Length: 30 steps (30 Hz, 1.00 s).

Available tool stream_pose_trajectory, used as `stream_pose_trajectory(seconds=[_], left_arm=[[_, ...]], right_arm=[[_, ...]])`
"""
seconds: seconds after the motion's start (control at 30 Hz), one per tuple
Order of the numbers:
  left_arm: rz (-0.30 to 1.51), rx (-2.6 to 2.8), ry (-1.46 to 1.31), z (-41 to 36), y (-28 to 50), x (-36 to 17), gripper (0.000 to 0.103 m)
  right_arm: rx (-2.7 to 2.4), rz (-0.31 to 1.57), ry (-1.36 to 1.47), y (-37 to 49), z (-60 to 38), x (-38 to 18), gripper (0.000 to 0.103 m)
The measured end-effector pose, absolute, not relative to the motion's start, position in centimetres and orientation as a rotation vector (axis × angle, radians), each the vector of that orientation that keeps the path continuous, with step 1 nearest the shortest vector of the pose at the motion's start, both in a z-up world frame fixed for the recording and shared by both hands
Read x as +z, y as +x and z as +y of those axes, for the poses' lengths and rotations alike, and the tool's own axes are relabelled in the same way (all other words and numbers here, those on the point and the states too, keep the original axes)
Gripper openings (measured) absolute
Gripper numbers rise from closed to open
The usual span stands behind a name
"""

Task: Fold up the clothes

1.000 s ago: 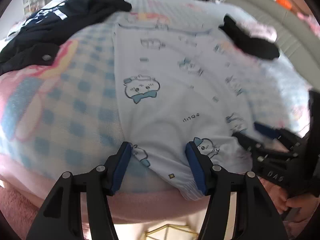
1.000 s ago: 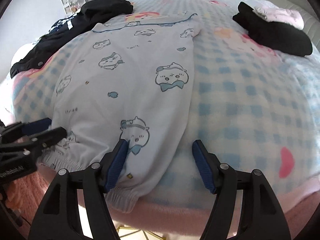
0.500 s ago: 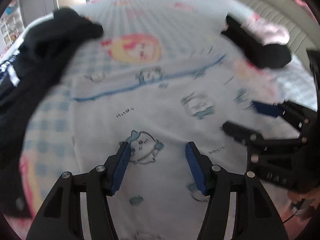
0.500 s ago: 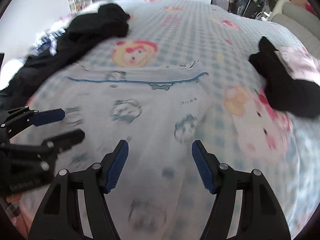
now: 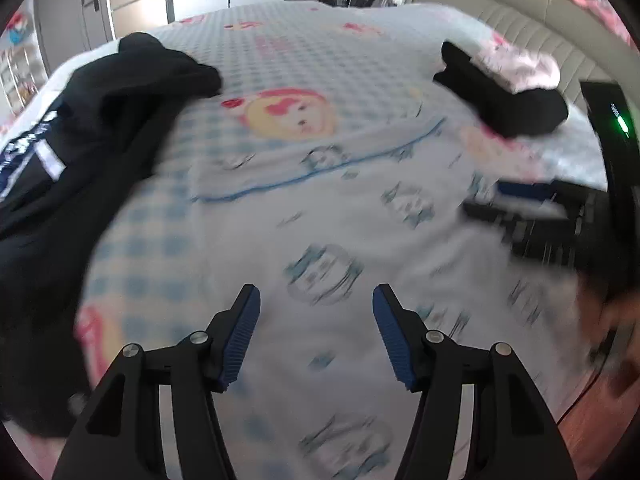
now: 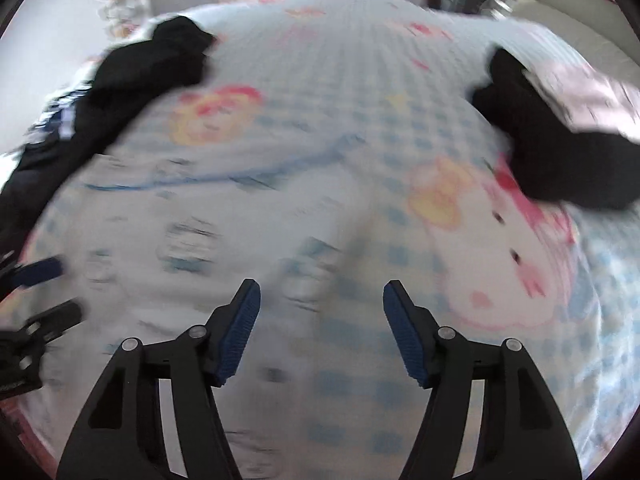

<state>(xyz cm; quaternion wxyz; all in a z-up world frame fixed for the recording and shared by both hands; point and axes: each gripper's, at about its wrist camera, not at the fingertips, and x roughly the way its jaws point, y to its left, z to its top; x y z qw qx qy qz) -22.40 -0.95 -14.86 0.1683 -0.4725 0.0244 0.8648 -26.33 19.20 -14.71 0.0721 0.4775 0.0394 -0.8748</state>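
Light-blue cartoon-print garment spread flat on checked bed blanket, between black clothing pile and black folded item. Left tool released, held above garment, nothing gripped. Right tool likewise released, empty.

A bed covered by a blue-and-white checked blanket with cartoon prints fills most of both views. A padded grey headboard is seen at the right. Pale cabinet doors stand behind, brightly lit.
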Motion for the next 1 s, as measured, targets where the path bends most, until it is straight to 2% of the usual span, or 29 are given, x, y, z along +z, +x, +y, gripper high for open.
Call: stream_pose_trajectory(seconds=[0.07, 0.17, 0.23, 0.37, 0.43, 0.5, 0.6, 0.7, 0.77, 0.87, 1.0], left_arm=[[0.048, 2.432, -1.377, -0.1, -23.2, -15.8, 0.061], [0.201, 2.434, -1.468, 0.8, -22.6, -17.6, 0.062], [0.294, 2.45, -1.482, 0.2, -21.6, -17.9, 0.062], [0.198, 2.513, -1.514, -2.9, -20.3, -16.4, 0.06], [0.045, 2.5, -1.456, -3.8, -19.0, -15.1, 0.06], [0.006, 2.473, -1.393, -2.8, -17.2, -14.2, 0.06], [-0.028, 2.469, -1.379, -2.4, -15.1, -13.8, 0.061], [-0.076, 2.475, -1.394, -2.7, -13.4, -13.8, 0.061], [-0.109, 2.479, -1.403, -2.9, -12.3, -13.7, 0.069], [-0.157, 2.484, -1.418, -3.2, -10.6, -13.7, 0.073], [-0.223, 2.49, -1.436, -3.6, -8.3, -13.6, 0.067]], right_arm=[[-2.575, 0.177, 1.425, -26.4, 17.2, -15.0, 0.065], [-2.597, 0.273, 1.543, -26.9, 17.2, -17.2, 0.066], [-2.634, 0.247, 1.572, -26.9, 19.2, -17.7, 0.072], [-2.665, 0.132, 1.571, -25.6, 22.6, -16.4, 0.073], [-2.671, 0.09, 1.524, -24.1, 22.2, -14.8, 0.069], [-2.613, 0.07, 1.466, -22.0, 20.8, -13.8, 0.067], [-2.486, 0.089, 1.395, -17.7, 17.8, -13.2, 0.066], [-2.451, 0.222, 1.46, -15.2, 16.7, -15.5, 0.066], [-2.464, 0.284, 1.499, -14.2, 17.5, -17.0, 0.067], [-2.507, 0.161, 1.53, -12.5, 20.7, -16.6, 0.069], [-2.567, 0.148, 1.512, -10.0, 21.5, -15.2, 0.069]])
